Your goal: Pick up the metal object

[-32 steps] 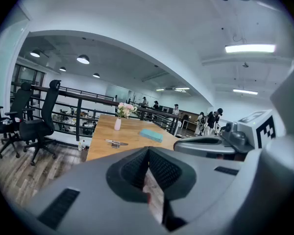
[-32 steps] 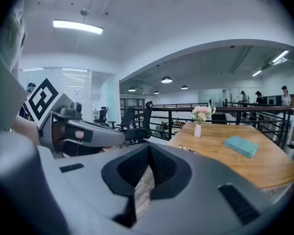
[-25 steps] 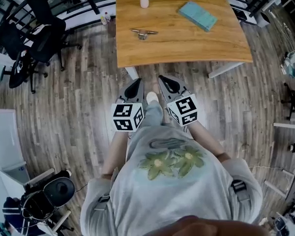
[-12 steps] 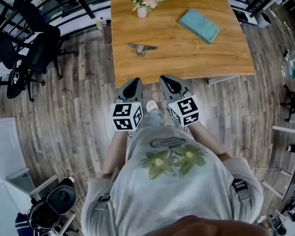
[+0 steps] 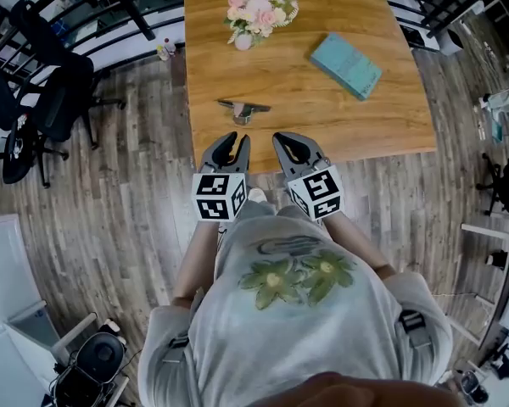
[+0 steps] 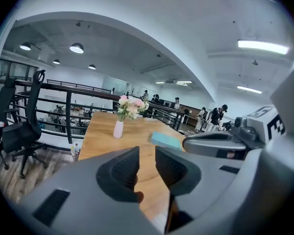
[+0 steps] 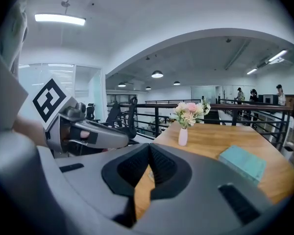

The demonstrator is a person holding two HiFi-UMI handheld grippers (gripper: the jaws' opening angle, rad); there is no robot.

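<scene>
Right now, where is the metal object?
In the head view, the metal object lies on the table near its front edge, left of centre, just ahead of the left gripper; the flowers stand beyond it.

Nothing legible here. The marker cubes (image 5: 219,198) on the left hand-held gripper (image 5: 229,142) and right hand-held gripper (image 5: 293,144) show only black-and-white square patterns. The shirt (image 5: 297,329) print possibly includes lettering, too small to read.

An open-plan office: swivel chairs (image 5: 64,100), wooden table (image 5: 322,117).
</scene>
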